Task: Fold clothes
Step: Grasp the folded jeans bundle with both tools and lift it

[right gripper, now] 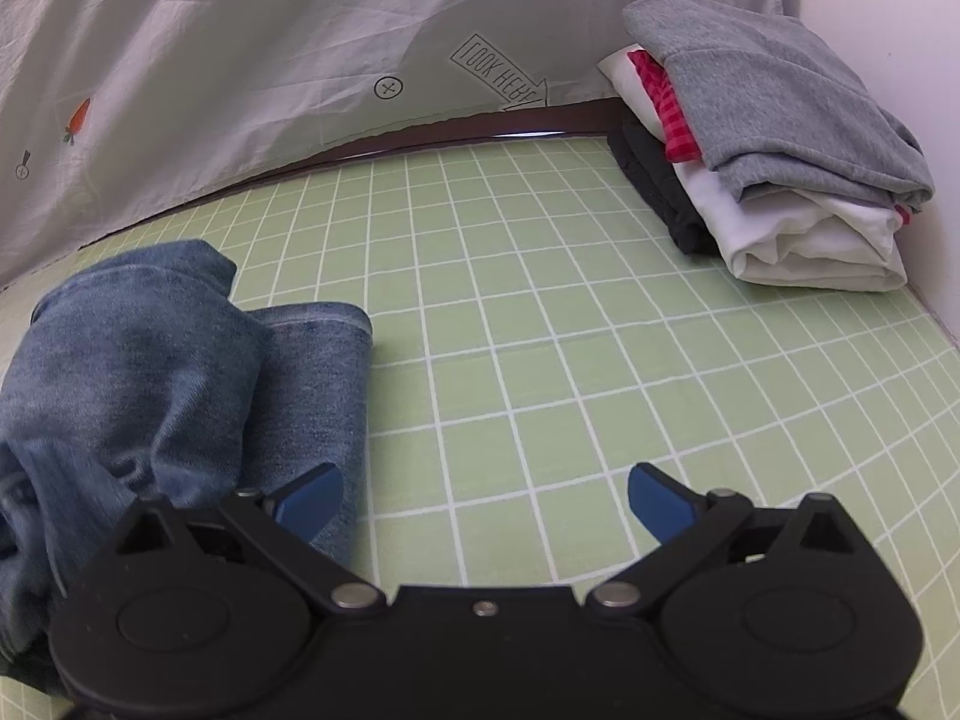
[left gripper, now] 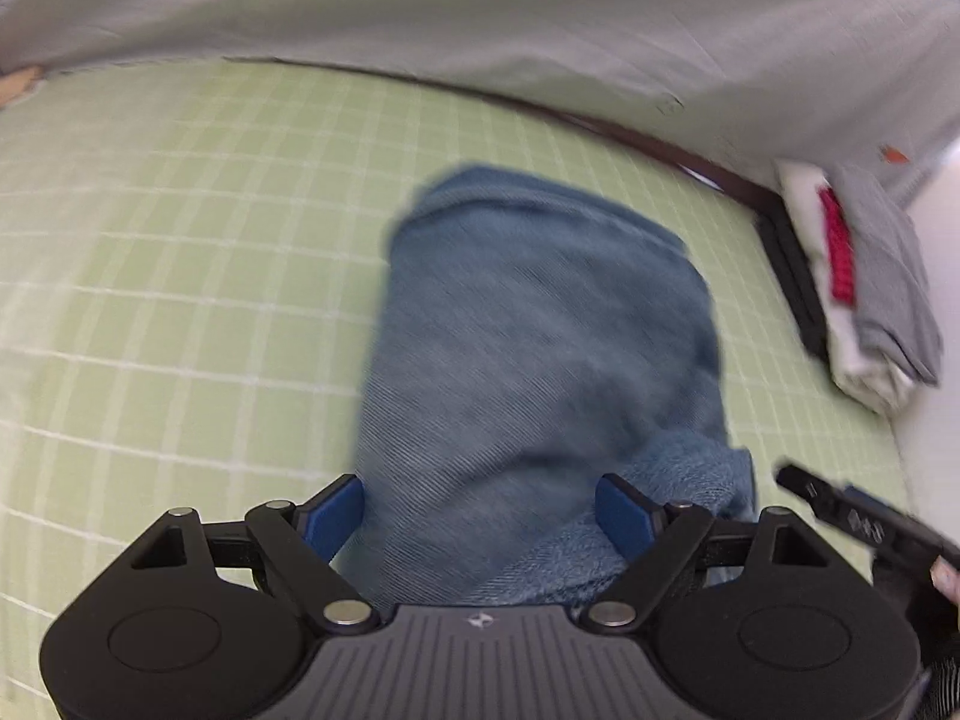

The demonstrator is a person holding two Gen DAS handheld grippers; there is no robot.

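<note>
Left wrist — jeans (left gripper: 540, 348) between spread jaws, unclamped

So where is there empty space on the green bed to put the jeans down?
The big open patch of green checked sheet lies between the jeans and the stack of folded clothes, in front of the right tongs. It is crowded in the far corner by the stack and where the jeans lie.
</note>
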